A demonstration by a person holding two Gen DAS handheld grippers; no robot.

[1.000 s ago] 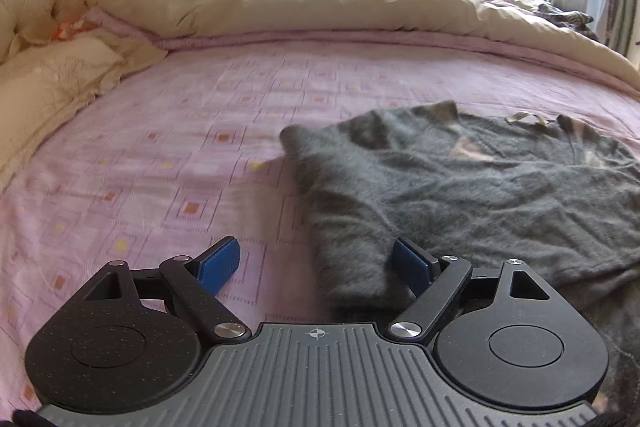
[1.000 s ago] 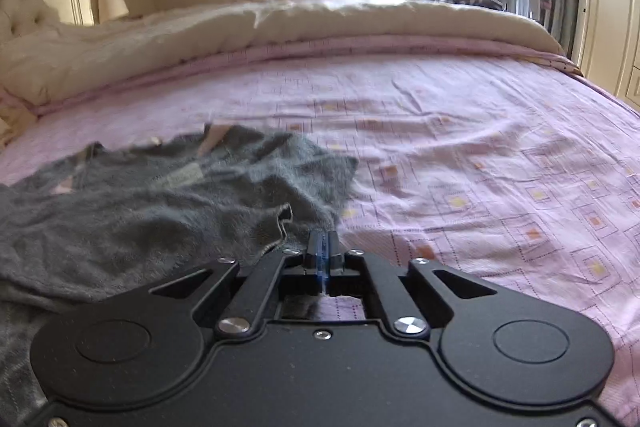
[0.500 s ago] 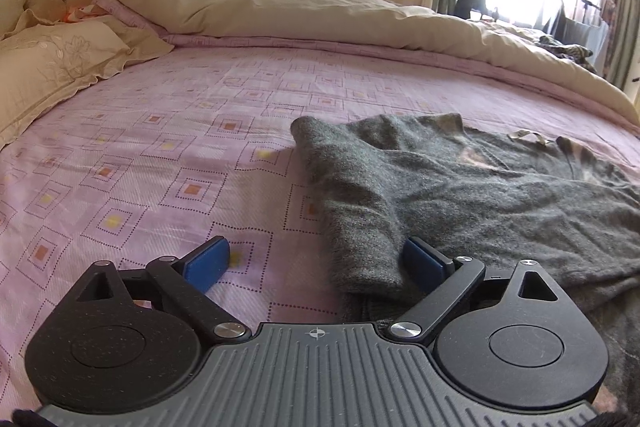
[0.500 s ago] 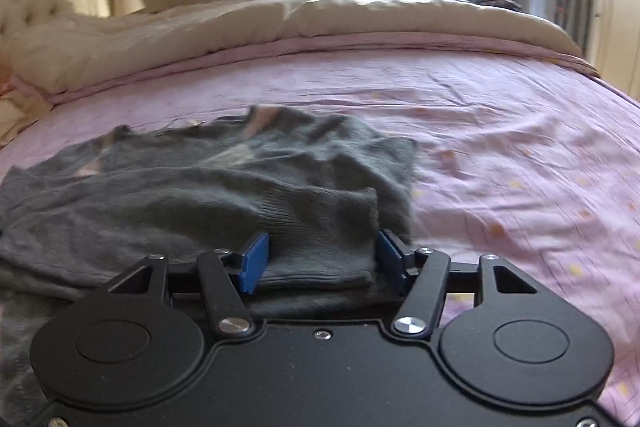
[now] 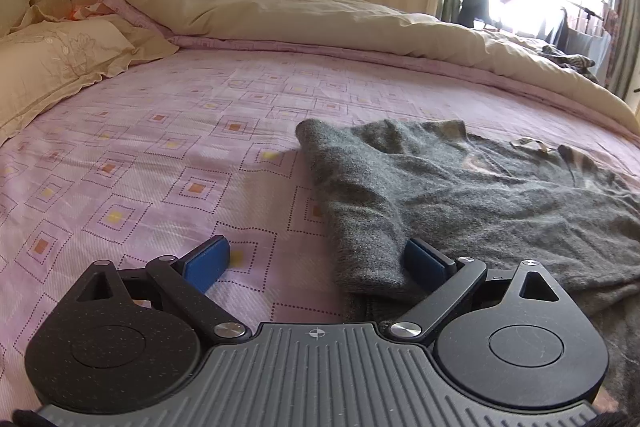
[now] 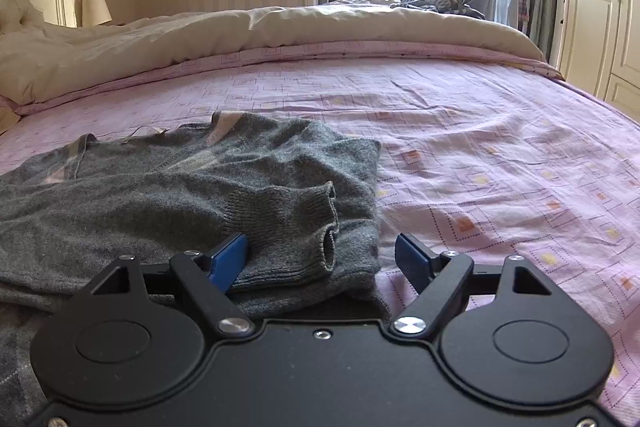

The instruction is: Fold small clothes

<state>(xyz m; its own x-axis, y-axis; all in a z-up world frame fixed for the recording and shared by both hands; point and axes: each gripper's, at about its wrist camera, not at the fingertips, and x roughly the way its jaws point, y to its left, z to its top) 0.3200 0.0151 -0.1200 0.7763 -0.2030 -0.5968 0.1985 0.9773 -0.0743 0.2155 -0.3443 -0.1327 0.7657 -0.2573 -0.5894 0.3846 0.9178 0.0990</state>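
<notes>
Right wrist view: right gripper [image 6: 322,257] has just sprung wide, dropping the ribbed cuff onto the grey knitted sweater [image 6: 180,195] on the pink patterned bedsheet [image 6: 500,155], left gripper [image 5: 316,261] gaping too, sleeve fold done.

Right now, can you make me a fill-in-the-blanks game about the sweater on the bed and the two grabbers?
1. The sweater lying on the bed is coloured ____.
2. The bed sheet under it is mostly ____ with little squares.
3. Both the left gripper and the right gripper have their jaws ____.
4. The ribbed cuff of the folded-in sleeve lies between the fingers of the ____ gripper.

Missing words: grey; pink; open; right
</notes>
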